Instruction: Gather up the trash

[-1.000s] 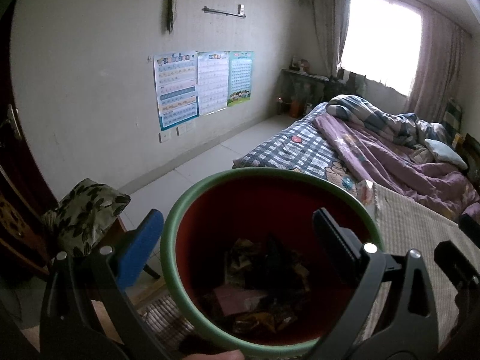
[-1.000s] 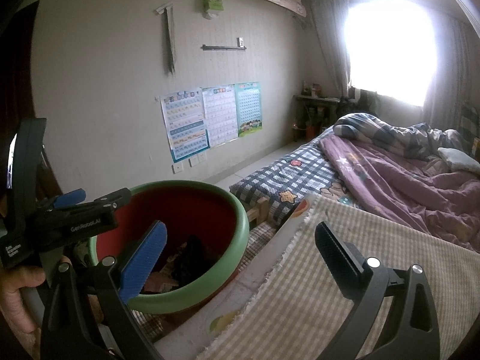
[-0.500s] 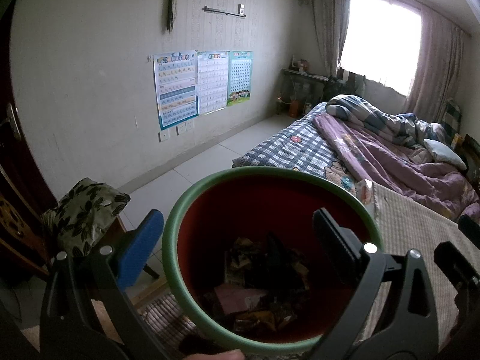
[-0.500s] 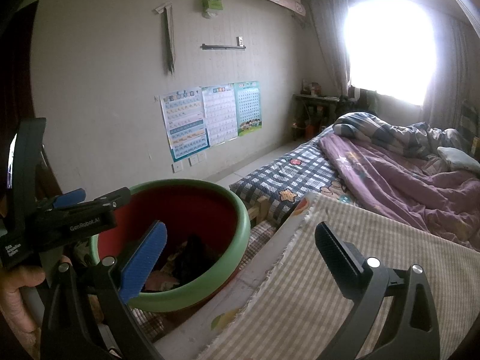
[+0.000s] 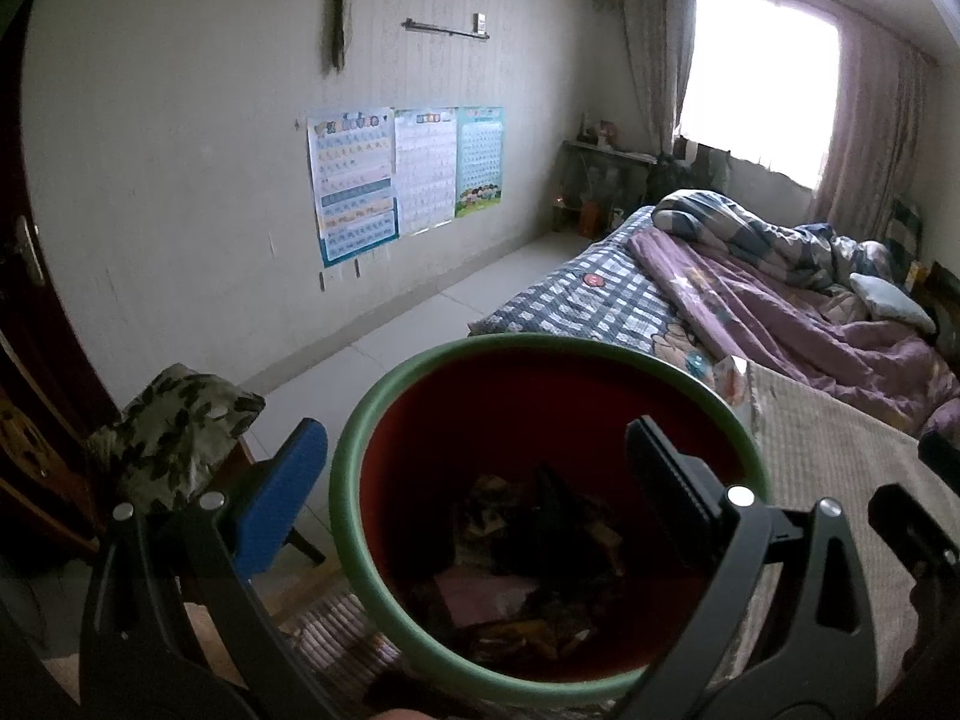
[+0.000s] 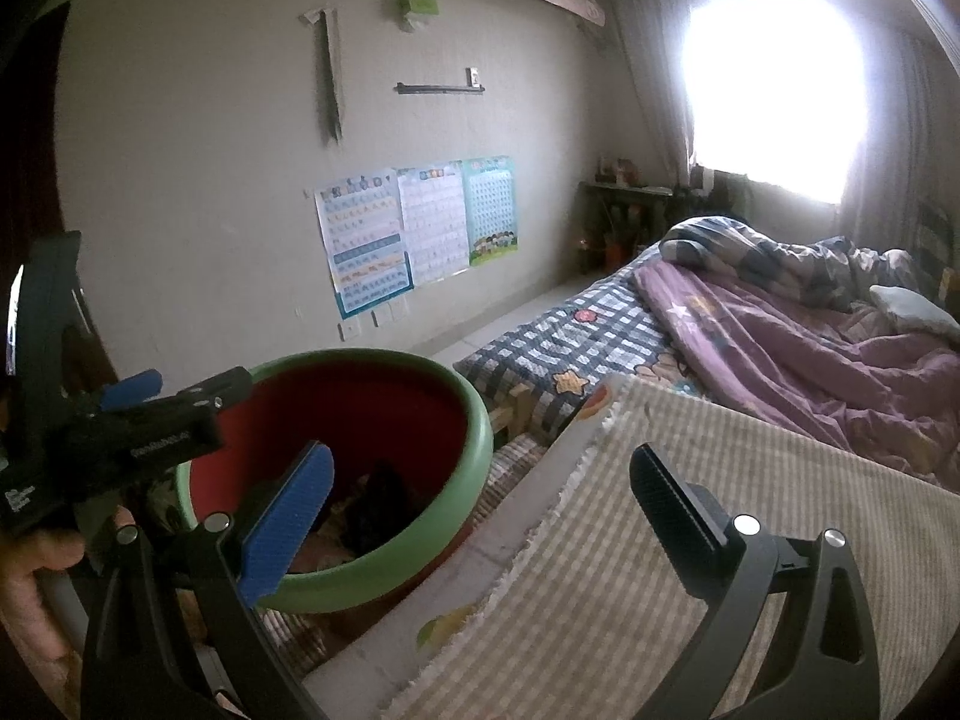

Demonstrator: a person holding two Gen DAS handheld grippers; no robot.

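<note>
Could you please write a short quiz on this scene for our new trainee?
1. True or false: the right tool is shut on a wrapper.
2. The rim of the bin is: A green, B blue, C white.
3. Fill in: the left tool points into the ___.
Key: 1 false, it is open and empty; 2 A; 3 bin.

Home bedroom: unmade bed, wall posters, curtained window.
</note>
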